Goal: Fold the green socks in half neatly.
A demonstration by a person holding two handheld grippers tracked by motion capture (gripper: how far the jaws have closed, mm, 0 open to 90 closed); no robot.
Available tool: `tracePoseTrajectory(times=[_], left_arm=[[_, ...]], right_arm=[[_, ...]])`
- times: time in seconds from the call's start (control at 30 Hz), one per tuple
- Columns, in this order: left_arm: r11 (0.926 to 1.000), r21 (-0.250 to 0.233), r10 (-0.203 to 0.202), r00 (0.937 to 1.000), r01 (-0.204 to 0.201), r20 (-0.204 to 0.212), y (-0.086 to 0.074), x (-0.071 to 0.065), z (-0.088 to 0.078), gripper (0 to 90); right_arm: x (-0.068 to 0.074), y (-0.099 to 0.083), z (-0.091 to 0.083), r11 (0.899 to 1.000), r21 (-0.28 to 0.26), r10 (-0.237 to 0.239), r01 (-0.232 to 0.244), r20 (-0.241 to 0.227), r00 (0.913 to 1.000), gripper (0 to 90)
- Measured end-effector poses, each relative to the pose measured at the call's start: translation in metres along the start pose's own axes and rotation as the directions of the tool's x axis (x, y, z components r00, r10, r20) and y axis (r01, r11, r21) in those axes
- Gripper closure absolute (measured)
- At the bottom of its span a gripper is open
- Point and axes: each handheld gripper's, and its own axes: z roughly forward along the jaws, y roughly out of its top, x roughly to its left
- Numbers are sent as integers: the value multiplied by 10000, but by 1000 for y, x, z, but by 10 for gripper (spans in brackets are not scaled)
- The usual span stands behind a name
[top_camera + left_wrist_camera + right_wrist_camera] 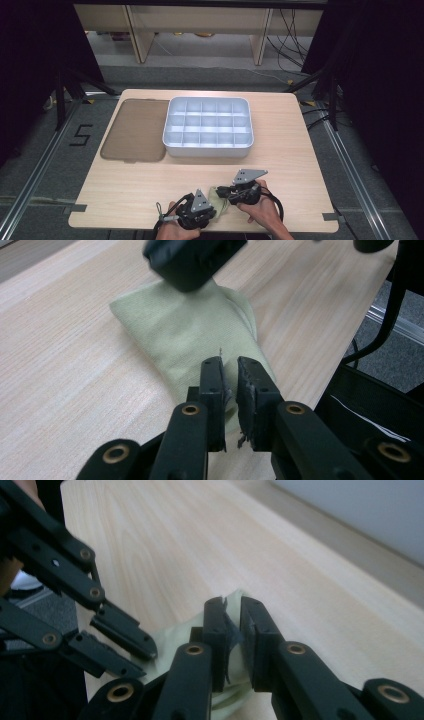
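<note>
A pale green cloth (218, 199) is lying flat on the wooden table (125, 200), close to its near edge and a little right of the middle, between the person's two hands. In the left gripper view the cloth (190, 335) is spreading out ahead of the jaws as a folded, soft piece.

The left gripper (205, 210) is sitting at the cloth's near left side. Its jaws are standing narrow, with an edge of the fabric caught between the pads, so it is pinching the cloth. The right gripper (231, 196) is coming in from the right; its jaws are also standing narrow and are clamping a raised edge of the cloth (232, 611), with a slim gap showing between the pads. In the right gripper view the left gripper (135, 655) is lying low at the left, its tips on the same fabric.

Farther off, at the table's middle, a white tray (172, 145) divided into many small compartments is resting. Just left of it, touching its side, a brown translucent lid (132, 130) is lying flat.
</note>
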Motion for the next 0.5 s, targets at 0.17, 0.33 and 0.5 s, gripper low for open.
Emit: tracePoseTrajectory(times=[0.17, 0.33, 0.5], left_arm=[[9999, 10, -125, 9998, 126, -130, 0, -1, 1, 805], [10000, 17, -11, 9999, 11, -140, 0, -1, 1, 805], [10000, 54, 68, 9999, -68, -120, 0, -1, 0, 803]], right_arm=[[-3, 3, -5, 9977, -388, 562, -560, 26, 9984, 708], [-2, 4, -2, 9980, -193, 600, -601, -34, 9982, 597], [-4, 3, 14, 9909, 773, 1095, -1101, 117, 9939, 501]])
